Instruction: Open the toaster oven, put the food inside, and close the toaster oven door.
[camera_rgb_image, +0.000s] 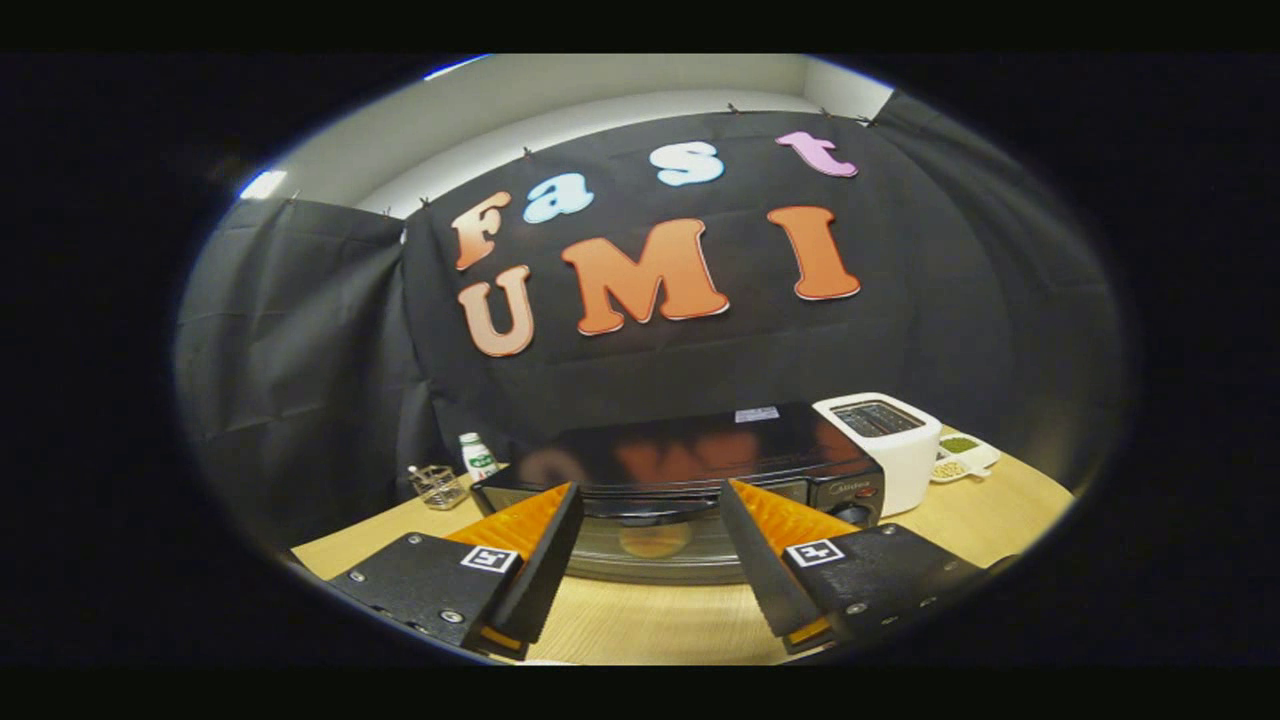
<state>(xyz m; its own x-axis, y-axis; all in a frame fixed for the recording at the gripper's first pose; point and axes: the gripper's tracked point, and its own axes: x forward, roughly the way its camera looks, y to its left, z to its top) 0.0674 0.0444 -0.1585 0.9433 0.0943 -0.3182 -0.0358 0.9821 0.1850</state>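
fingers spread wide before the closed toaster oven.
from left on the wooden surface: a small glass holder, a white bottle, the black toaster oven just ahead of the fingers with something round behind its glass door, a white toaster, a small tray.

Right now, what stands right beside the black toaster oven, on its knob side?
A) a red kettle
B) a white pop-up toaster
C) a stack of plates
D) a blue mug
B: a white pop-up toaster stands against the knob end of the toaster oven, beyond the gripper, whose jaws stand open.
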